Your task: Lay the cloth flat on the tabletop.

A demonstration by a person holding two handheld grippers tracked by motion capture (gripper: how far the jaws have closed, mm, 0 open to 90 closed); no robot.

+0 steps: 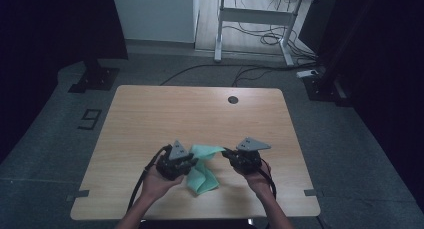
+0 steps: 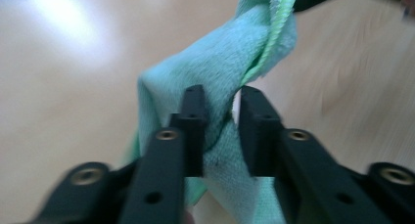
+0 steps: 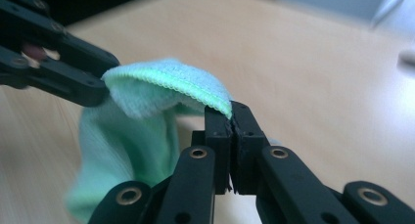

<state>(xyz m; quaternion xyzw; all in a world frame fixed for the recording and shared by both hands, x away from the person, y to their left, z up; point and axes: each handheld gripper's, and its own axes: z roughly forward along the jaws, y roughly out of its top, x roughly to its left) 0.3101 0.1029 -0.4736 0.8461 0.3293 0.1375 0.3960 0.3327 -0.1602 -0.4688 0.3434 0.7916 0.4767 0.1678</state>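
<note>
Right tool (image 3: 230, 117): jaws clenched on hemmed edge of cloth (image 3: 161, 84), seen close in right gripper view. Edge pinched at the jaw tips; remainder of cloth arched away toward left tool (image 3: 93, 82), then hanging down toward bench (image 3: 303, 53).

Left tool (image 2: 222, 104): jaws parted, with a gap between pads. Twisted fold of cloth (image 2: 220, 62) lying between the jaws; left pad against the fabric, right pad apart from it. No firm grip; released. Left gripper view blurred.

High view: left tool (image 1: 187, 159) and right tool (image 1: 232, 156) held by one hand each, near the front edge of bench (image 1: 200, 109), tips pointing toward each other. Cloth (image 1: 202, 171) between the two tools: upper edge lifted and stretched from left tool toward right tool, lower part drooped onto bench just beside left hand (image 1: 157, 181). Right hand (image 1: 257, 176) just right of cloth. Cable trailing from each tool toward bottom of view.

Round dark grommet (image 1: 233, 99) near far edge of bench, well apart from cloth.
</note>
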